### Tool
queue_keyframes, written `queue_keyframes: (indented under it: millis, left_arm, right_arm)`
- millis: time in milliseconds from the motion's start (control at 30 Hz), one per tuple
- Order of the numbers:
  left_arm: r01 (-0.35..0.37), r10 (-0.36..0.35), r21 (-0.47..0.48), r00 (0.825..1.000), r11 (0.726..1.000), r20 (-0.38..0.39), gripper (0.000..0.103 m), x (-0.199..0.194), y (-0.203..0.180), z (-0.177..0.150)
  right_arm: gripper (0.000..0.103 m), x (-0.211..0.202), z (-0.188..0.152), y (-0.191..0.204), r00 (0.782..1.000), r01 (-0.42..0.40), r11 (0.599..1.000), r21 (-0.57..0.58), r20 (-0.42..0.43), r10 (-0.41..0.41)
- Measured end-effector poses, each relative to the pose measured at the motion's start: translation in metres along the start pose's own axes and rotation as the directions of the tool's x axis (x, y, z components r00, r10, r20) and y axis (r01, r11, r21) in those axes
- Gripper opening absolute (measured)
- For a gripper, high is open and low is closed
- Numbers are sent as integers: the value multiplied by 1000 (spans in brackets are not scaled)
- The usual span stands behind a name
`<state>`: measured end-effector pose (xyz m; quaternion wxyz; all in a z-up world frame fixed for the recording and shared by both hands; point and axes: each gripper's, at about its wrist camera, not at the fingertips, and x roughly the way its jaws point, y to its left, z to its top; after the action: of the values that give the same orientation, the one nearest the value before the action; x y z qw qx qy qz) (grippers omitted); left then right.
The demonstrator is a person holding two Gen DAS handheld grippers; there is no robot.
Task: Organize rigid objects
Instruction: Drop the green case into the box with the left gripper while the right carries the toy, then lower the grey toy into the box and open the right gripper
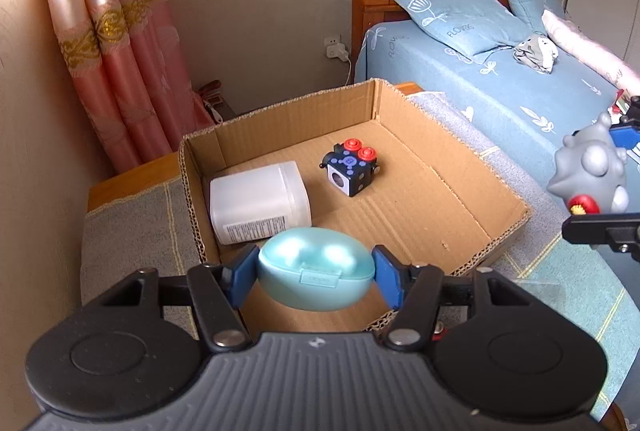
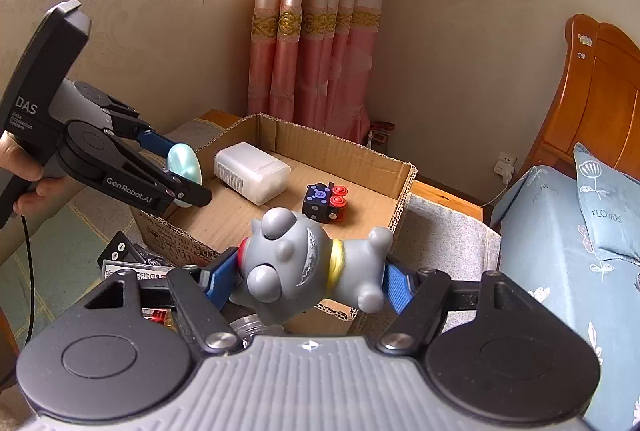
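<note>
My left gripper [image 1: 316,273] is shut on a light blue oval case [image 1: 316,267], held over the near edge of an open cardboard box [image 1: 480,243]. It also shows in the right wrist view [image 2: 188,171] with the case [image 2: 183,161]. Inside the box lie a white plastic bottle [image 1: 260,201] on its side and a black cube toy [image 1: 352,169] with red knobs. My right gripper [image 2: 310,281] is shut on a grey cartoon figure [image 2: 304,267], held just in front of the box [image 2: 288,147]. The figure shows at the right edge of the left wrist view [image 1: 588,171].
The box stands on a grey cloth over a low wooden table [image 1: 128,183]. Small packets and a black device [image 2: 120,255] lie on the cloth left of the box. A blue bed [image 1: 500,79] stands on the right, a pink curtain [image 1: 120,51] behind.
</note>
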<state>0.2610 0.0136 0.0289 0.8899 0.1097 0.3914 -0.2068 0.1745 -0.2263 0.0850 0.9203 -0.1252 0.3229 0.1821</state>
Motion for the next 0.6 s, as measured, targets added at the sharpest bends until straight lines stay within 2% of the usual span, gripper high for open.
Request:
queue_keyframes:
  millis: [200,233,300,367,467,600]
  left_arm:
    - [6,-8,-28,998,1000,-56,62,21,4,-5]
    - [-10,9,-39,999,999,-45,64,21,5,-4]
    - [-36,36,-64,999,997,-5,80,16,7,-1]
    - [-33,36,-82,999,996,39,84,8,9,1]
    - [-42,51,-101,995,994,89,97,-6,8,1]
    - [-61,75,-110,989,992,127,101,-24,3,-10]
  right_arm:
    - [77,8,6,3,1000,-4,1000,-4,-9,4]
    - [77,9,7,3,1000,-3,1000,-5,-11,3]
    - [77,11,9,4,1000,-3,1000,-5,-13,3]
    - [77,13,11,4,1000,1,1000,-2,-14,-1]
    - [77,18,13,3,1000,3,1000,9,-20,-2]
    - [77,26,15,2,1000,3,1000,23,-28,-2]
